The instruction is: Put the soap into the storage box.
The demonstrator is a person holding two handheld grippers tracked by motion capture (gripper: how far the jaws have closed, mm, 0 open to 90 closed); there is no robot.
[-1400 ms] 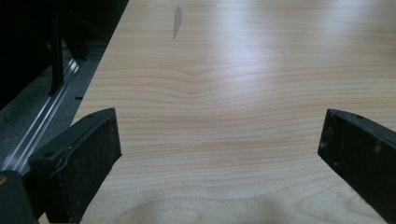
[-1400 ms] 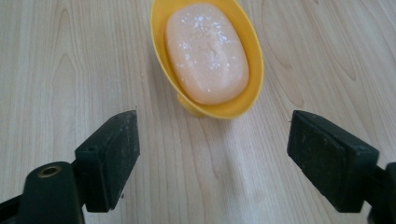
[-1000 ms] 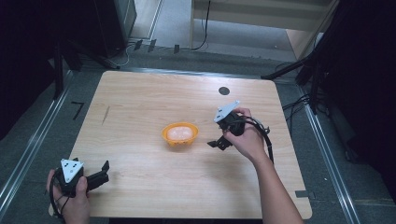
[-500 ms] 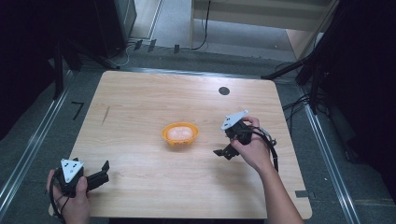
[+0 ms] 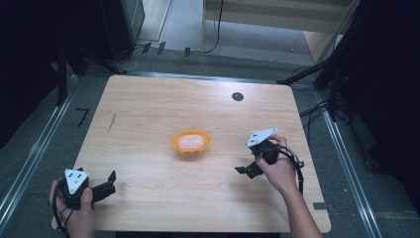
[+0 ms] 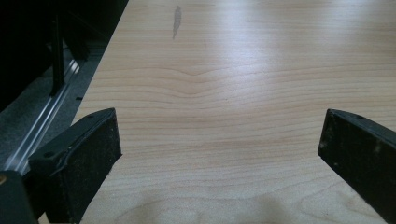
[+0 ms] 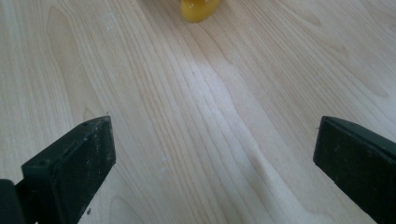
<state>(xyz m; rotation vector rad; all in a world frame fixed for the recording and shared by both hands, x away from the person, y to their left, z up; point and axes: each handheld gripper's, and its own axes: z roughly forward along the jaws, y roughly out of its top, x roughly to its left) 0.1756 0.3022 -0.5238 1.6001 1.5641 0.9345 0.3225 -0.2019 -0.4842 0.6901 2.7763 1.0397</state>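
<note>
An orange bowl (image 5: 190, 142) with something pale inside sits near the middle of the wooden table (image 5: 148, 109). Its lower edge shows as the orange bowl (image 7: 200, 10) at the top of the right gripper view. My right gripper (image 5: 246, 170) is held low over the table to the right of the bowl, open, jaws wide apart with nothing between them (image 7: 212, 154). My left gripper (image 5: 110, 179) rests near the table's front left corner, also open and empty (image 6: 219, 149).
A small dark round spot (image 5: 237, 96) marks the table toward its far right. A thin dark mark (image 5: 112, 122) lies on the wood at the left. Metal rails (image 5: 29, 158) run along the floor on both sides of the table.
My right gripper has drawn back from the bowl, moving right and toward the front of the table. The left gripper has stayed put.
</note>
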